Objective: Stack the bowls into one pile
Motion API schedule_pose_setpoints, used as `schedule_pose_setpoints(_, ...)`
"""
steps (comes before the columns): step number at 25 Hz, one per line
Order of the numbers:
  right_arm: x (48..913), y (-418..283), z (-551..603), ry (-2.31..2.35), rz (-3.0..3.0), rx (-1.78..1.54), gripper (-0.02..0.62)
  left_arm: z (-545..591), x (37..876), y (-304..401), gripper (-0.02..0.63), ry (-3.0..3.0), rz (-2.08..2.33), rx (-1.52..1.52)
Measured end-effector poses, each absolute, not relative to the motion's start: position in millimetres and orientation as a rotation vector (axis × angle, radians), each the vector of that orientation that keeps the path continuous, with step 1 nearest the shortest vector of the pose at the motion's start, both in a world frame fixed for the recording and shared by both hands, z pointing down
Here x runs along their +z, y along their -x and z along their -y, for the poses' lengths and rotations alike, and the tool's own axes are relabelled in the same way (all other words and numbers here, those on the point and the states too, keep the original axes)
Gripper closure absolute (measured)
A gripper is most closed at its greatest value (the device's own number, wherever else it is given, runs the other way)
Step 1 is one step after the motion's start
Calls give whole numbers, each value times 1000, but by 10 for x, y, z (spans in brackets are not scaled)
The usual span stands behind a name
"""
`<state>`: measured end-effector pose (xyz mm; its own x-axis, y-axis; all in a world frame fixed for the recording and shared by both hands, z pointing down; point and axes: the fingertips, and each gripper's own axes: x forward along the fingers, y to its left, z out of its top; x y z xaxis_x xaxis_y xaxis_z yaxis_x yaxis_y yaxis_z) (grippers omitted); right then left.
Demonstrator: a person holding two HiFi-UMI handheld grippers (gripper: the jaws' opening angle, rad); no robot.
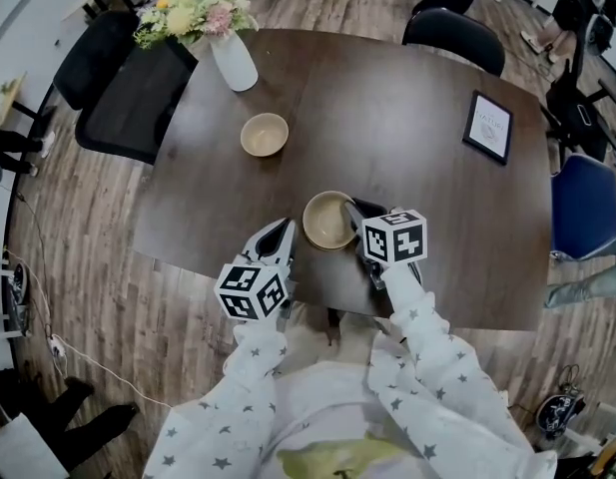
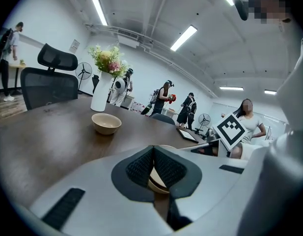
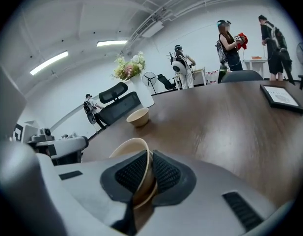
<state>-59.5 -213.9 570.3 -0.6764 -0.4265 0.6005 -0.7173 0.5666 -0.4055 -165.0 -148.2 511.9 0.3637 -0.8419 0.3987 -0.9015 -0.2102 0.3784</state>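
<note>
A beige bowl (image 1: 327, 222) sits near the front edge of the dark wooden table (image 1: 407, 118). My right gripper (image 1: 355, 211) is shut on that bowl's right rim; in the right gripper view the thin rim (image 3: 134, 151) runs between the pads (image 3: 165, 173). A second beige bowl (image 1: 264, 134) stands apart, farther back and to the left, and shows too in both gripper views (image 2: 106, 123) (image 3: 138, 116). My left gripper (image 1: 284, 226) is shut with nothing in it, just left of the held bowl; its pads (image 2: 141, 167) meet, with that bowl's edge (image 2: 157, 184) behind them.
A white vase of flowers (image 1: 233, 60) stands at the table's back left and a framed card (image 1: 488, 126) at the right. Black chairs (image 1: 128, 98) (image 1: 454, 36) and a blue chair (image 1: 587, 206) ring the table. Several people stand in the room beyond.
</note>
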Motion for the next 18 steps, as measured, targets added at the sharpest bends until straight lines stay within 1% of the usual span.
schedule_pose_setpoints(8, 5720, 629, 2131, -935, 2344, 804, 554, 1544, 5174, 1636, 581, -2098, 1454, 156)
schedule_pose_setpoints(12, 5645, 626, 2151, -961, 2371, 786, 502, 1567, 5186, 1633, 581, -2111, 1426, 154)
schedule_pose_setpoints(14, 5605, 615, 2189, -993, 2387, 801, 450, 1590, 5180, 1644, 581, -2119, 1414, 149)
schedule_pose_setpoints(15, 5589, 605, 2212, -1013, 2391, 809, 442, 1603, 5175, 1650, 581, -2125, 1408, 147)
schedule_pose_setpoints(18, 5547, 582, 2267, -1054, 2391, 808, 442, 1641, 5155, 1678, 581, -2147, 1391, 146)
